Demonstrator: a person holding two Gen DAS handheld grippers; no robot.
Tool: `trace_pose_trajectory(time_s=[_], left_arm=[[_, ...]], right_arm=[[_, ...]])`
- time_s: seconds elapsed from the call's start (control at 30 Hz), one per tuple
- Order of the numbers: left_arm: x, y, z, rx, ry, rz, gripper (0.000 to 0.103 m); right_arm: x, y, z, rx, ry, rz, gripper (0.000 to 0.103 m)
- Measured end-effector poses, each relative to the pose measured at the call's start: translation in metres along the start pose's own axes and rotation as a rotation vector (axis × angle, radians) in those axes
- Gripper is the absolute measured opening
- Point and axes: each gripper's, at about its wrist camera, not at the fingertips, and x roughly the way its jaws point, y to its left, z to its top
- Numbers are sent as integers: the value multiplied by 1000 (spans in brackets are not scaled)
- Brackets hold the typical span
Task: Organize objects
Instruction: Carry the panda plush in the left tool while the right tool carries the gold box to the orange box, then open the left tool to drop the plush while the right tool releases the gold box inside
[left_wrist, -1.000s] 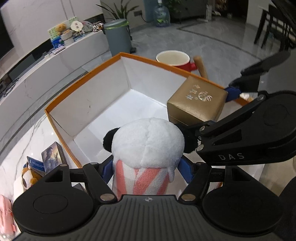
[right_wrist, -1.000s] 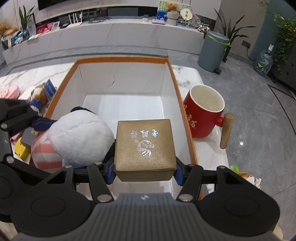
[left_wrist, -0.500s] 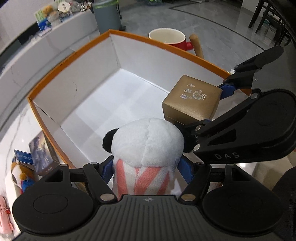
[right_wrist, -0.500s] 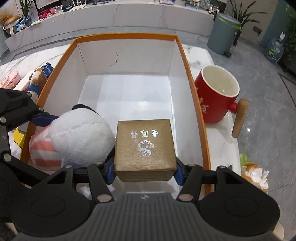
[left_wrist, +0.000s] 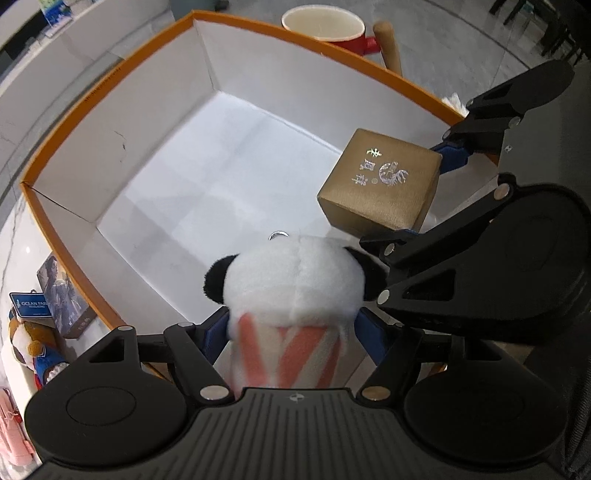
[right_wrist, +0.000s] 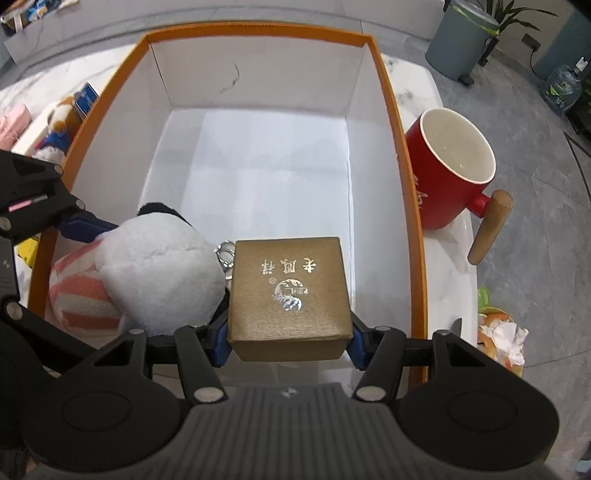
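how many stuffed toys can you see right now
2. A panda plush sits between the left gripper fingers over the orange box. A brown plush toy lies on the table outside the box's left wall. Others may be hidden.

Both grippers matte black plastic: ribbed housing with small round logo, two round disc covers, angular linkage arms with silver rivets. Left gripper (left_wrist: 291, 328) and right gripper (right_wrist: 288, 336) have blue fingers (right_wrist: 218, 341).
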Motion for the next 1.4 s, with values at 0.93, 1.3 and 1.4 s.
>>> trace_pose_trajectory(time_s=[0.93, 1.3, 1.4], left_arm=[[-2, 0, -4, 29, 11, 10, 87], [-32, -8, -11, 20, -32, 20, 87], [-42, -8, -13, 20, -48, 24, 87]], right_arm=[[-1, 10, -5, -46, 102, -46, 69], [-24, 10, -6, -40, 50, -72, 70], [-35, 13, -5, -45, 35, -83, 70]])
